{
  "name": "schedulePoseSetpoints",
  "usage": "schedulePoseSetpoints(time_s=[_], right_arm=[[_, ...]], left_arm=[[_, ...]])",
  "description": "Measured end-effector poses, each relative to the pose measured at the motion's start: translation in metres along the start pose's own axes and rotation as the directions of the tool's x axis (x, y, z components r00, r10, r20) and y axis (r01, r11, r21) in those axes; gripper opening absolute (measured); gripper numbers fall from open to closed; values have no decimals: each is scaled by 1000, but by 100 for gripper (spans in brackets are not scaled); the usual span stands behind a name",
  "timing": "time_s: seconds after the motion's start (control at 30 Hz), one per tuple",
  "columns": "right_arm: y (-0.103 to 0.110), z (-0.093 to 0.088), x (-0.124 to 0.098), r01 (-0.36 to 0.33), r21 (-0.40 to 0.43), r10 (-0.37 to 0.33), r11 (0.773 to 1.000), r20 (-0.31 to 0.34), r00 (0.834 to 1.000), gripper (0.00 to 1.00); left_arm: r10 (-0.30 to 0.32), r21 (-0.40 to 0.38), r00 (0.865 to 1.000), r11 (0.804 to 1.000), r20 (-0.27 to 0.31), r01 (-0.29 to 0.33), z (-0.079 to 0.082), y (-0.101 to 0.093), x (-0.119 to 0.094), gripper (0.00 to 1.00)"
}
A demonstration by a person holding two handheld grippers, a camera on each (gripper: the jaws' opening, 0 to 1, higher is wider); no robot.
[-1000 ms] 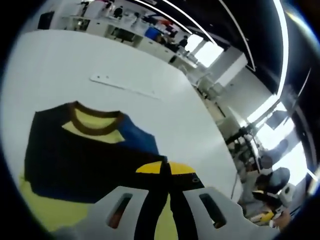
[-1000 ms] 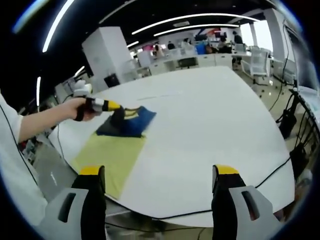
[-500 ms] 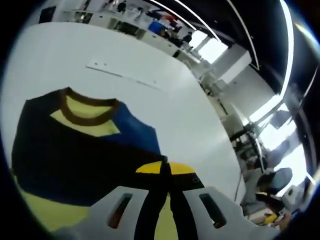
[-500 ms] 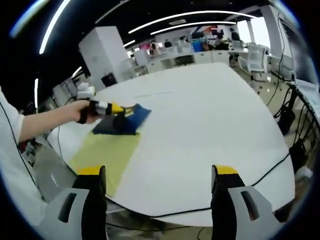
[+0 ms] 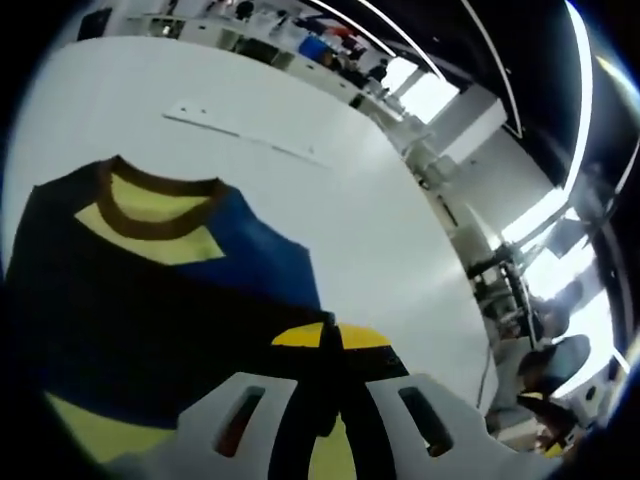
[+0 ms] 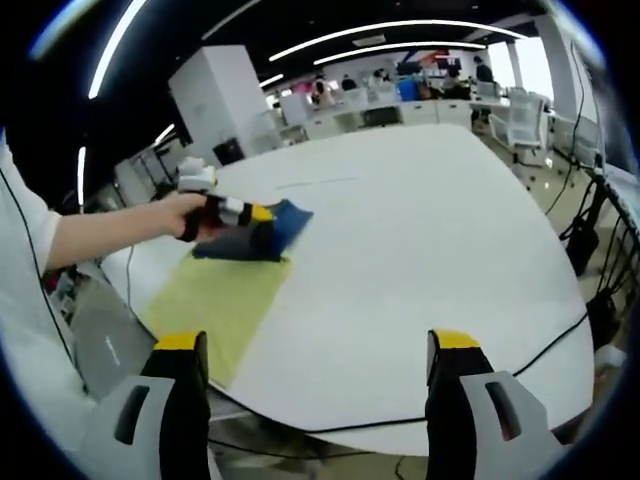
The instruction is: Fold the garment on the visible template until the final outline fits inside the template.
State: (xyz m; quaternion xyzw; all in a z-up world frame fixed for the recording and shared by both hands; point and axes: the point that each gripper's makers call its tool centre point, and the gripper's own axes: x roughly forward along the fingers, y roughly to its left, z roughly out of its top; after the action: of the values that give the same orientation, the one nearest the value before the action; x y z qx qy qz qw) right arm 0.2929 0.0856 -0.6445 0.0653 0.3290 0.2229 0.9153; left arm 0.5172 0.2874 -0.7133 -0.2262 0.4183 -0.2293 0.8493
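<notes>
The garment [image 5: 150, 300], a dark navy and blue top with a yellow panel and a brown collar, lies on a wide white table [image 5: 330, 200], its collar pointing away from the left gripper. In the right gripper view it appears as a small folded bundle resting on the far end of a yellow-green template [image 6: 215, 305] laid flat near the table's left edge.

The left gripper [image 5: 328, 335] is clenched on the garment: its 2 yellow-tipped jaws meet with dark fabric pinched between them at the near edge. That grip suggests a fold is being carried across the cloth so its outline draws in over the template. A person's hand [image 6: 185, 215] holds this tool low over the bundle, the sleeve reaching in from the left.

The right gripper [image 6: 315, 350] is released, its 2 jaws standing wide apart and grasping nothing. It sits well back from the garment, probably waiting clear of the fold.

A thin pale strip [image 5: 240, 135] lies on the table beyond the collar.
</notes>
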Motion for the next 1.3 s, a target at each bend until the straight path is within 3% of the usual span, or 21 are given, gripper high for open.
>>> schedulePoseSetpoints(time_s=[0.5,0.93,1.17,1.3], right_arm=[[-6,-3,-3,18,21,-18,1000,0,1000,90],[-3,-4,-6,24,23,-24,999,-2,1000,90],[1,-4,-8,29,30,-29,999,4,1000,89],[6,-5,-9,33,36,-33,999,11,999,89]], left_arm=[[21,8,999,1000,-30,-21,-10,7,20,0],[-2,16,999,1000,-42,2,-12,6,24,1],[-20,27,998,999,-54,22,-14,4,24,6],[-33,58,998,998,-54,36,-14,2,20,15]])
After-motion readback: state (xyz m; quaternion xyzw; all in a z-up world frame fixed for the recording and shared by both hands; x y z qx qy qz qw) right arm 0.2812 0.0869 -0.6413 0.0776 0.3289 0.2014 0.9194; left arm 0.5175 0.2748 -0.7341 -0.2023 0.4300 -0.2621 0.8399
